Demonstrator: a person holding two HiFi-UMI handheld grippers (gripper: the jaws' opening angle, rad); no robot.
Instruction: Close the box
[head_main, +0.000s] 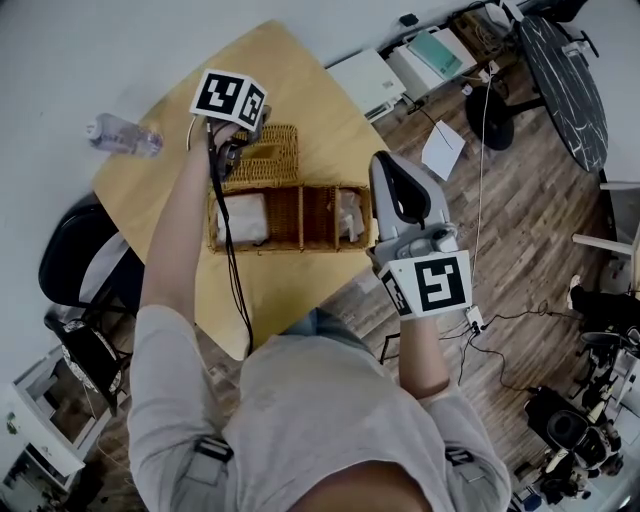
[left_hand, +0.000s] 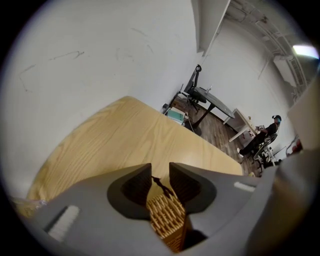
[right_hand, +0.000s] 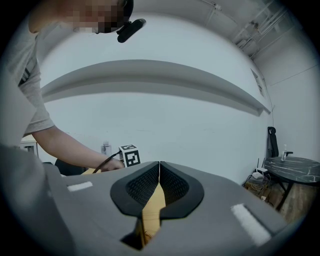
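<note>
1. The long tan woven wicker box (head_main: 290, 247) lies open in the middle of the pale wooden table (head_main: 300, 80). Its flat wicker lid (head_main: 268, 152) is thrown back on the far side, against the rear wall.
2. My left gripper (head_main: 236, 152) pinches that lid by its edge. In the left gripper view (left_hand: 160, 182), a strip of the weave (left_hand: 167, 220) sits clamped between the pads.
3. My right gripper (head_main: 390, 170) hangs just beside the box's right end with its jaws pressed together on nothing. Only table shows through the slit (right_hand: 159, 172).
4. I judge the step in hand to be swinging the lid forward. I should follow an arc about the rear edge rather than drag the lid. The bite looks shallow, so the weave could slip. The right gripper could steady the end wall.
5. My arm and gripper cover the joint between lid and box, so I cannot tell how it hinges. Pale wrapped items (head_main: 243, 215) fill some compartments, but I cannot tell whether they rise above the rim. A clear plastic bottle (head_main: 122, 135) lies well apart at the table's far left edge.
</note>
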